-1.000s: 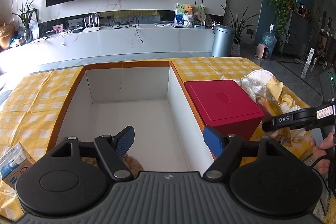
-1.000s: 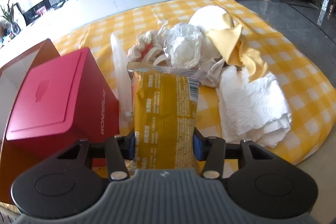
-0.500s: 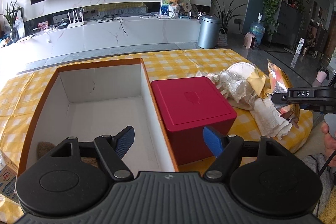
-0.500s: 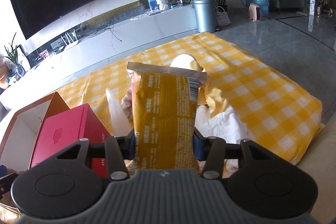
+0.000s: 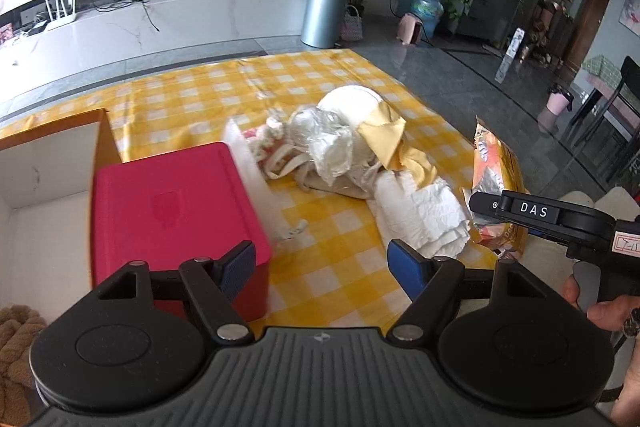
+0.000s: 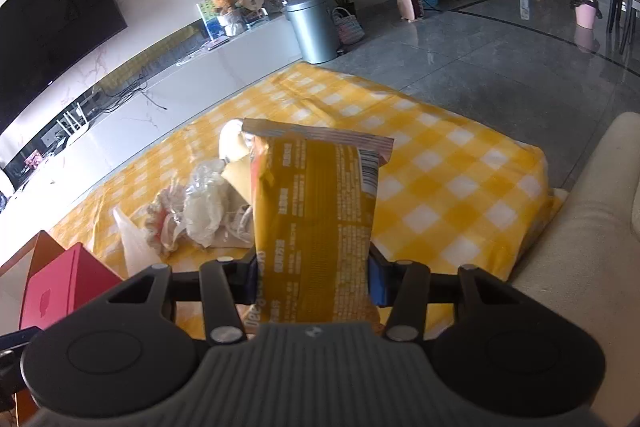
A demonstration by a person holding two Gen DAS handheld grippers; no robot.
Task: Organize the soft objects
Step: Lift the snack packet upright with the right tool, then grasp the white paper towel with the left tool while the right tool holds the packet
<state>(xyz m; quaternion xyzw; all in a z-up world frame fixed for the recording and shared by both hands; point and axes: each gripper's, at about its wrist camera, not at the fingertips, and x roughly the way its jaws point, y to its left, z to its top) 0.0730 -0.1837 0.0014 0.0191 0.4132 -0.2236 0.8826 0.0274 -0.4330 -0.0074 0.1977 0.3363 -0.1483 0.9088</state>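
The right tongs (image 6: 312, 285) are clamped on a yellow snack packet (image 6: 316, 223), blue pads pressing both its sides, and hold it upright in the air to the right of the red box (image 5: 172, 211), past the near right edge of the tabletop (image 5: 340, 267) with its yellow checked cloth. The left tongs (image 5: 322, 267) stand wide apart with nothing between them, hovering just in front of the red box, the left pad over its near right corner. To the right of the red box lies the heap of soft things: crumpled clear plastic (image 5: 332, 143), a yellow cloth (image 5: 390, 143), a white rounded item (image 5: 352, 101) behind them, and a folded white towel (image 5: 420, 211) nearest the packet. A white-lined cardboard box (image 5: 52, 163) (orange outside) touches the red box's left side, with something brown and fuzzy (image 5: 14, 343) at its near corner.
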